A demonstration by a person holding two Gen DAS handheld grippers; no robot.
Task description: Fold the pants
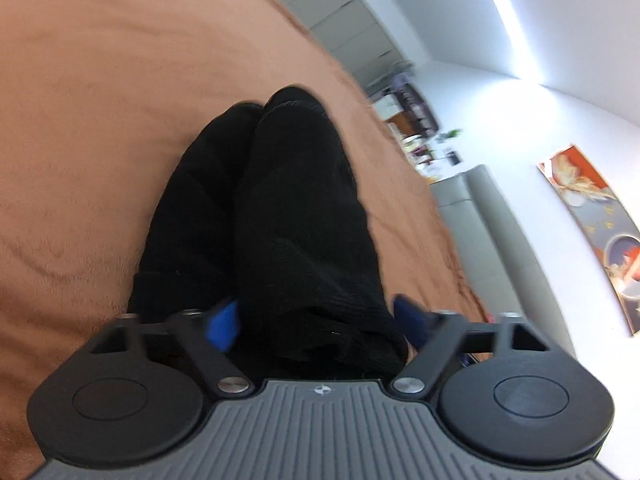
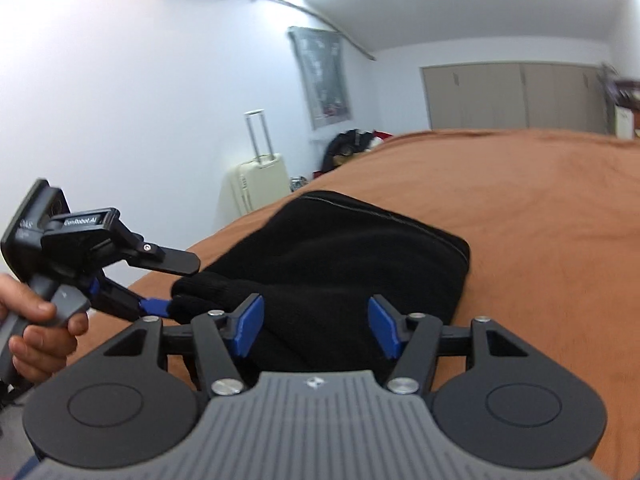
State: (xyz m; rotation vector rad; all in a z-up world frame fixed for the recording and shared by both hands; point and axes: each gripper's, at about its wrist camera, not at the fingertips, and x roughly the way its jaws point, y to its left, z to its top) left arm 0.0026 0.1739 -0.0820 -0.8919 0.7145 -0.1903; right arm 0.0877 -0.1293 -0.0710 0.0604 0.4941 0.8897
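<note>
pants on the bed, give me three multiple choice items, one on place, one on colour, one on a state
1. Where do the pants lie?
A. on the orange-brown blanket
B. on the suitcase
C. on the floor

2. What colour are the pants?
A. white
B. black
C. red

3. How do the pants lie?
A. spread flat at full length
B. hung on a door
C. folded over into a thick bundle

Answers:
1 A, the blanket shows around them in both views.
2 B, the cloth is black throughout.
3 C, the right wrist view shows a compact doubled-up shape, with the right hand-held gripper astride its near edge and the left hand-held gripper at its left corner.
</note>
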